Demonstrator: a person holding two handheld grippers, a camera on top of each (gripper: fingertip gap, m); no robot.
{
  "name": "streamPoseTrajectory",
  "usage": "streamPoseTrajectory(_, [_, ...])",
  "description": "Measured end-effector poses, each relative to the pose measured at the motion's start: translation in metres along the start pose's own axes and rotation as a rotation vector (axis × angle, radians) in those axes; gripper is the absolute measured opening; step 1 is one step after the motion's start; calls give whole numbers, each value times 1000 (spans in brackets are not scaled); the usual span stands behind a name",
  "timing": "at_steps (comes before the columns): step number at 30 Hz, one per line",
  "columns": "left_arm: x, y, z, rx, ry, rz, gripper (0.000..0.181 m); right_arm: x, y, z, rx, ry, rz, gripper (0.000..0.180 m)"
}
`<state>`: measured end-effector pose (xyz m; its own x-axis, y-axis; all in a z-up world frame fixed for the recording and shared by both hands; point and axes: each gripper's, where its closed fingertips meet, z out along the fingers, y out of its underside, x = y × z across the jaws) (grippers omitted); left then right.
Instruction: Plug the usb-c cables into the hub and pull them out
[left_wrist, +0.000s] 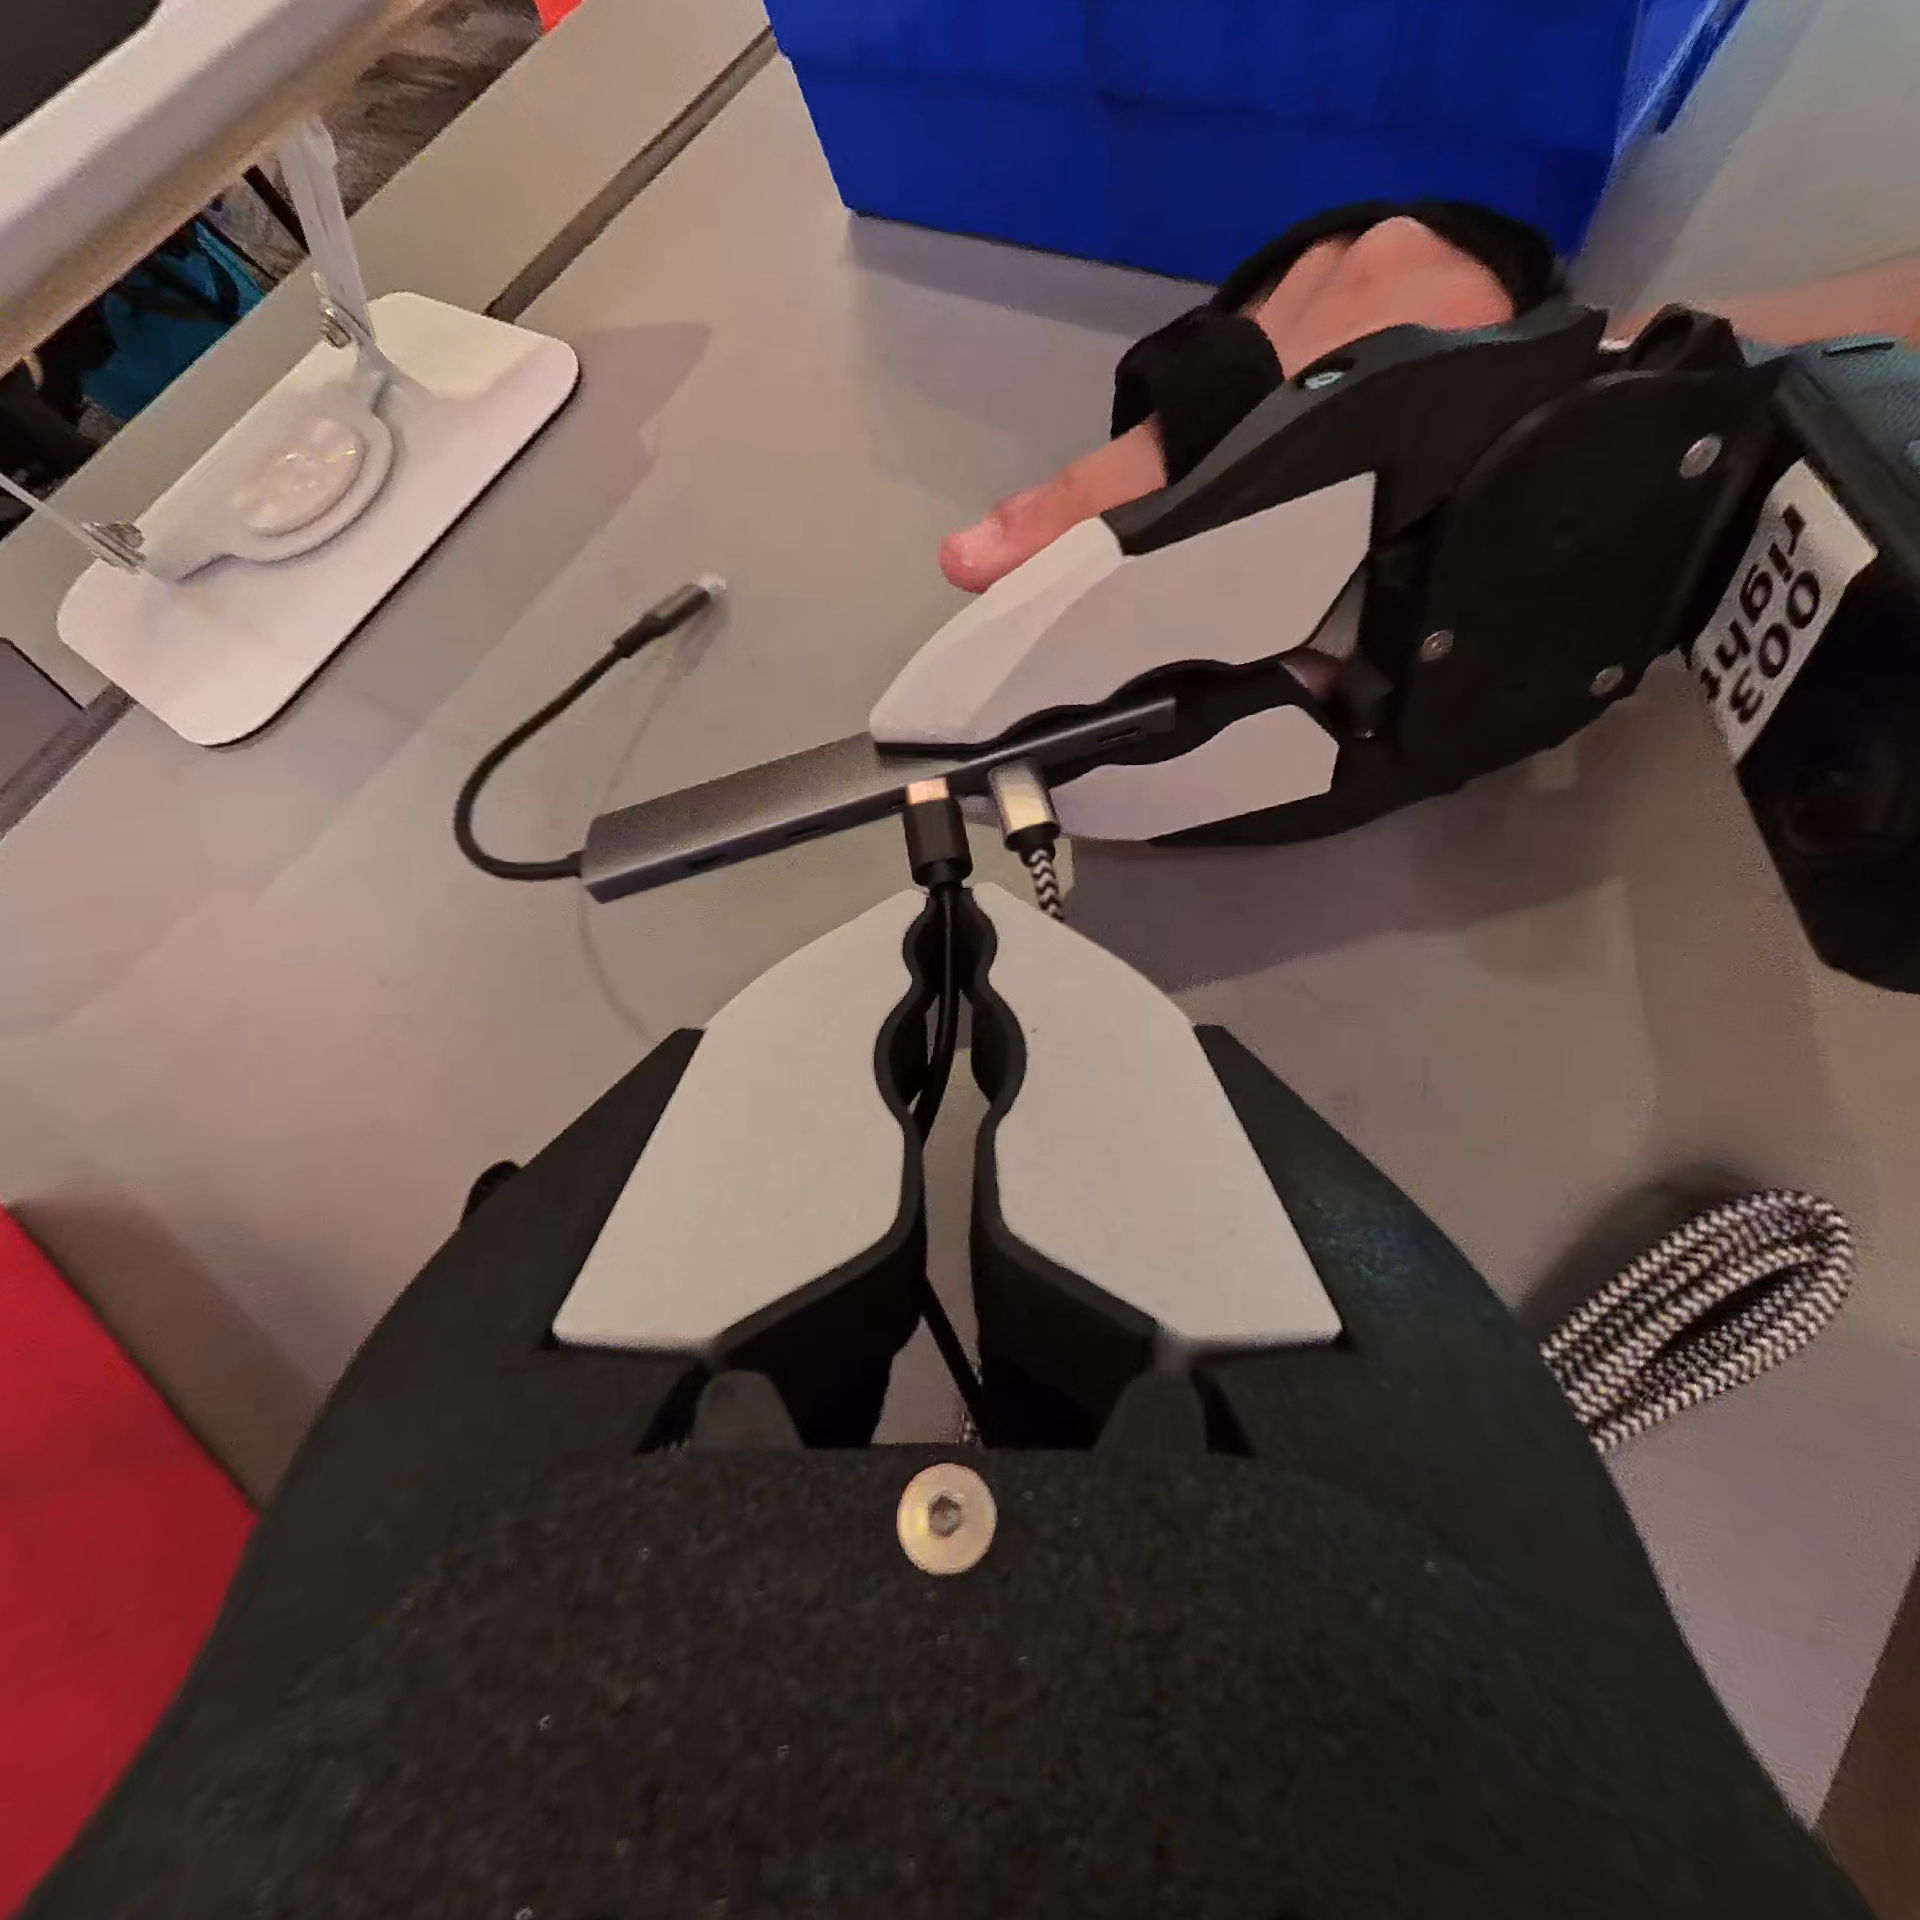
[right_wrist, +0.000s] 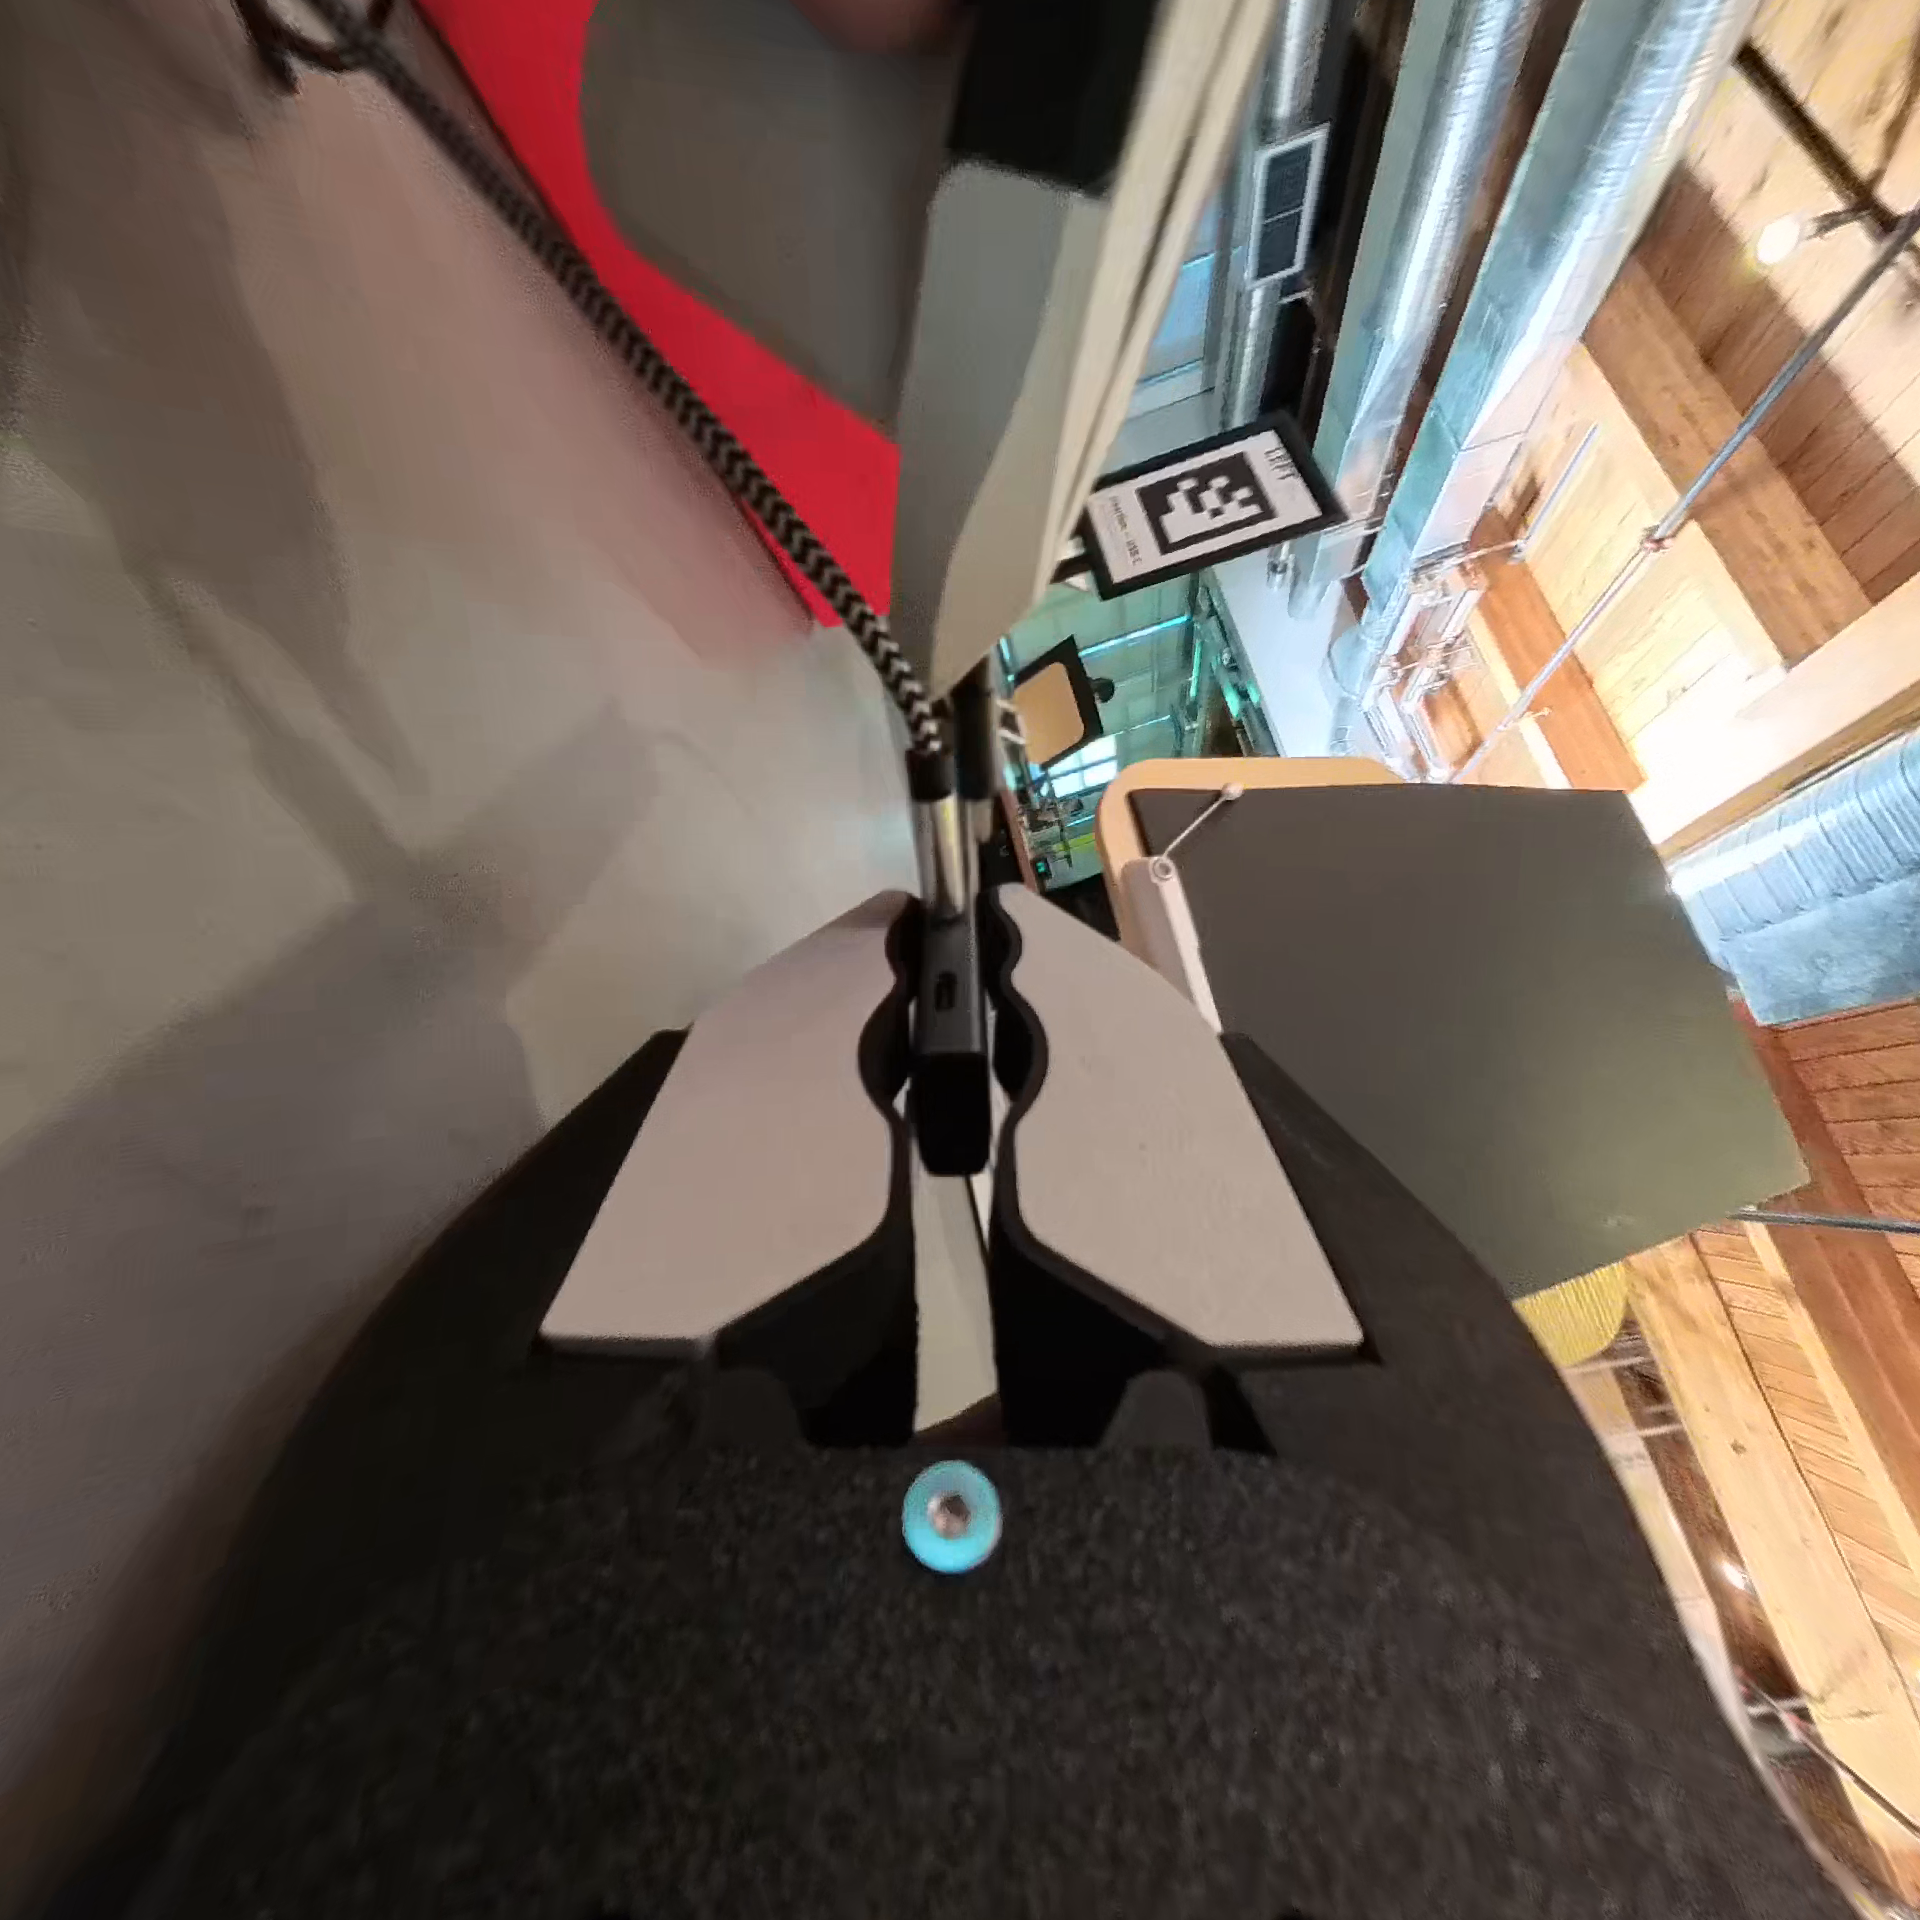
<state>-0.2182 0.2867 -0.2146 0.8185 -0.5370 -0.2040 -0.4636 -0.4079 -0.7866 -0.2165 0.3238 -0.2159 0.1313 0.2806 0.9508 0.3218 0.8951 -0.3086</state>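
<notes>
A grey usb hub (left_wrist: 769, 805) is held a little above the table. My right gripper (left_wrist: 997, 758) is shut on its right end. A black usb-c plug (left_wrist: 935, 831) and a silver plug (left_wrist: 1023, 816) on a black-and-white braided cable sit side by side in the hub's near edge. My left gripper (left_wrist: 951, 904) is shut on the black cable (left_wrist: 940, 997) just behind its plug. In the right wrist view my right gripper (right_wrist: 951, 914) clamps the hub (right_wrist: 945, 1049) end-on, and the silver plug (right_wrist: 940, 847) and braided cable (right_wrist: 727, 468) lead away from it.
The hub's own lead ends in a loose connector (left_wrist: 675, 613) on the grey table (left_wrist: 364, 987). A white stand (left_wrist: 312, 520) is at the left, a blue box (left_wrist: 1195, 125) at the back, a red surface (left_wrist: 83, 1403) at the near left. A braided cable coil (left_wrist: 1704, 1309) lies at the right. One gripper's finger ends stand about 4 centimetres off the other's.
</notes>
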Motion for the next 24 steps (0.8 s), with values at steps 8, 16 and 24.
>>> streamPoseTrajectory(8, [-4,5,4,-33,14,-92,2,7,-6,0,35,24,-11,10])
streamPoseTrajectory(16, [-4,4,0,-32,-1,-77,2,6,-5,2,26,17,-12,10])
streamPoseTrajectory(24, [-5,2,-1,-21,-4,-88,2,6,-7,2,26,15,-9,10])
